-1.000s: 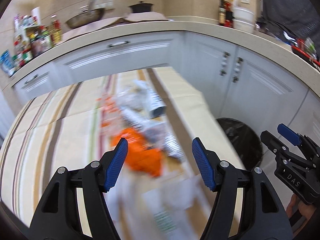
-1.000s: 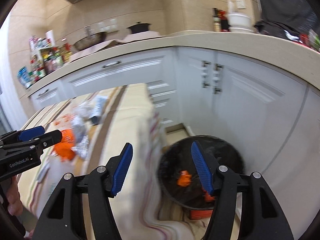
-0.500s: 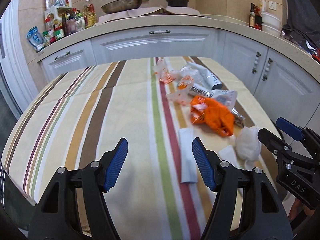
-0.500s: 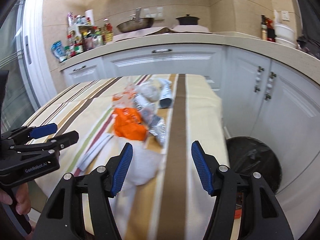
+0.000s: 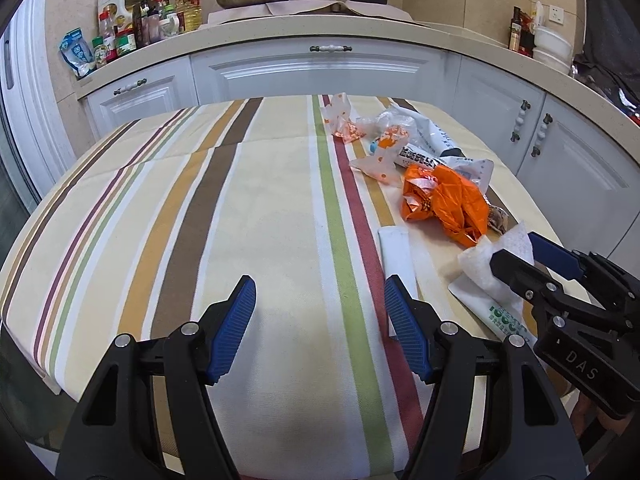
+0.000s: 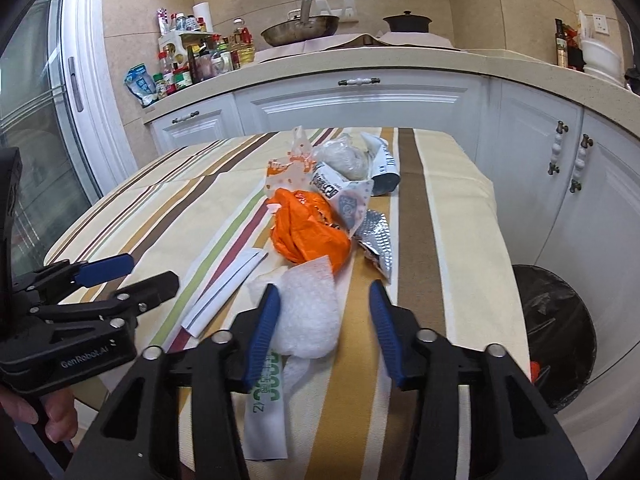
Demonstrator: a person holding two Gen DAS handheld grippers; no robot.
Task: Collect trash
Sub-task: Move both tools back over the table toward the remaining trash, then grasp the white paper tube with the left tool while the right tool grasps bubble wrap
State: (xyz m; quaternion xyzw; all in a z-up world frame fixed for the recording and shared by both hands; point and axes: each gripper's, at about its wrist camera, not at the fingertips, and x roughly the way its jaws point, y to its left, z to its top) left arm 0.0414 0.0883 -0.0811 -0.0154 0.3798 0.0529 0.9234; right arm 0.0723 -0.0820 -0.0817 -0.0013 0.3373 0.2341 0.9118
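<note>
Trash lies along the right side of the striped tablecloth [image 5: 200, 220]: an orange plastic bag [image 5: 444, 204] [image 6: 308, 232], a crumpled white tissue [image 5: 488, 264] [image 6: 308, 312], a long white paper sleeve [image 5: 396, 252] [image 6: 228, 292], a green-printed wrapper [image 6: 266, 400] and a foil wrapper [image 6: 376, 240]. My right gripper [image 6: 324, 292] [image 5: 516, 250] straddles the tissue. Its jaws are closing; the left pad is at the tissue and the right pad is still apart. My left gripper [image 5: 319, 292] [image 6: 152, 272] hovers open over bare cloth, just left of the paper sleeve.
More wrappers and bags [image 5: 384, 136] are piled farther back on the table. A black-lined trash bin [image 6: 560, 328] stands on the floor off the table's right edge. White cabinets and a counter [image 5: 320, 36] with bottles, a pan and a pot run behind.
Both views swung from the bin toward the table. My right gripper came down over the white tissue and its jaws narrowed. My left gripper kept the same width.
</note>
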